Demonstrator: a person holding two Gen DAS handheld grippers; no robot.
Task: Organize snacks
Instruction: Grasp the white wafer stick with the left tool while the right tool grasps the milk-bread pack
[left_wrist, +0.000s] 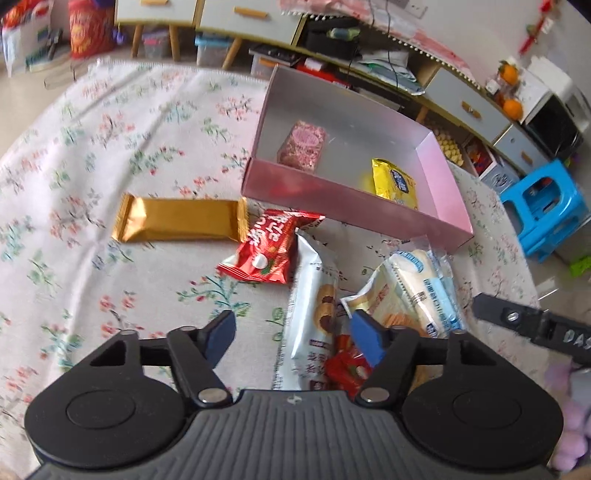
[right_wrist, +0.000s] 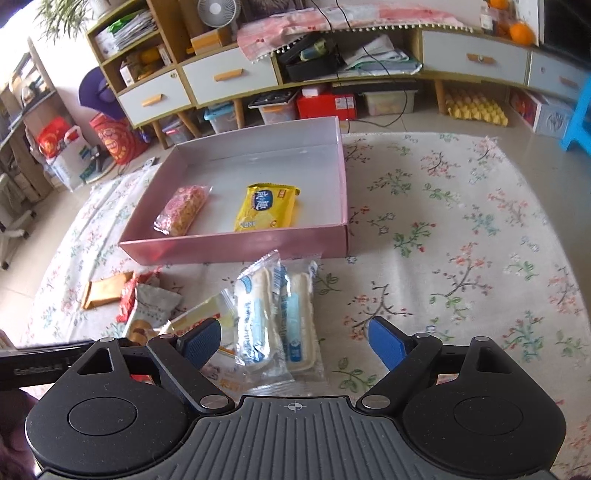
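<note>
A pink box (left_wrist: 354, 206) (right_wrist: 236, 245) on the floral cloth holds a pink snack (left_wrist: 303, 142) (right_wrist: 183, 208) and a yellow packet (left_wrist: 394, 181) (right_wrist: 267, 206). In front of it lie a gold bar (left_wrist: 177, 218) (right_wrist: 105, 290), a red packet (left_wrist: 269, 245), a white cookie pack (left_wrist: 314, 306), and clear-wrapped blue-and-white wafers (left_wrist: 424, 291) (right_wrist: 275, 317). My left gripper (left_wrist: 293, 334) is open above the cookie pack. My right gripper (right_wrist: 295, 341) is open, its fingers on either side of the wafers, apart from them.
A floral cloth (right_wrist: 461, 240) covers the table. A small red packet (left_wrist: 349, 367) lies under the left gripper. Beyond the table stand a long cabinet with drawers (right_wrist: 229, 79), storage bins and a blue stool (left_wrist: 546, 210).
</note>
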